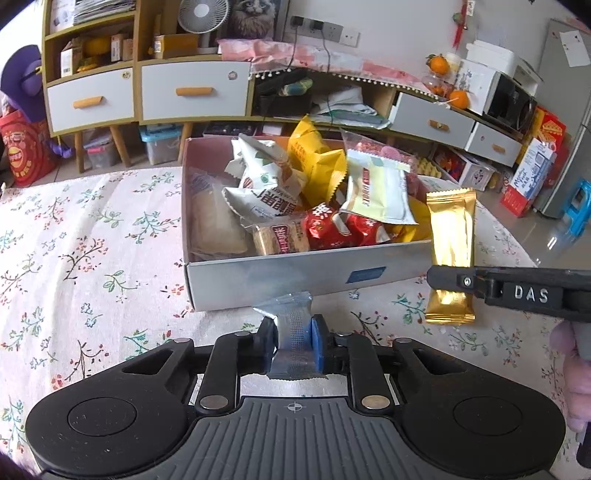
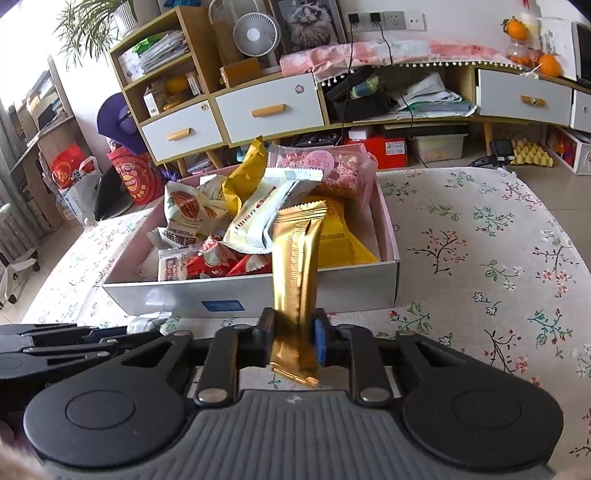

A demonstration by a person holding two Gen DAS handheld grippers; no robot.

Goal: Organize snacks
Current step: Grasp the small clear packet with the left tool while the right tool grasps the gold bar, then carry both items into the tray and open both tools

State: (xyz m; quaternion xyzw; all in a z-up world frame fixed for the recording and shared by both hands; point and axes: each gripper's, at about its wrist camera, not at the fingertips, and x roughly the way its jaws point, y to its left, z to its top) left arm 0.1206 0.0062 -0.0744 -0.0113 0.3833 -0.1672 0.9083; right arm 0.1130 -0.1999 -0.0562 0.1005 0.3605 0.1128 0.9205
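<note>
Left claw (image 1: 293,341), nearest the lens in the left wrist view, is clamped on a small silvery-blue snack packet (image 1: 293,332); both pads press its sides, and the packet stands roughly upright between them. It sits just in front of the near wall of the white box (image 1: 295,275), above the floral cloth of the worktop (image 1: 92,240).

Right claw (image 2: 293,341) is clamped on a long gold snack bar (image 2: 297,280). The bar is pinched low on its length, so most of it rises above the pads and a short end hangs below. In the right wrist view it stands upright before the box's near wall (image 2: 184,295). In the left wrist view the same bar (image 1: 451,236) shows at the box's right front corner, held crosswise by the right claw's black fingers (image 1: 458,280), clear of the cloth as far as can be judged.

Box contents: heaped wrapped snacks, among them a yellow bag (image 1: 314,158), a white-and-green pouch (image 1: 266,173), red wrapped pieces (image 1: 332,229), a pale cream packet (image 1: 376,192) and a pink speckled packet (image 2: 325,170) at the far side.

Behind the worktop: a cabinet with white drawers (image 1: 195,92) and a small fan (image 1: 203,16). Part of a person's hand (image 1: 569,369) shows at the right edge.
</note>
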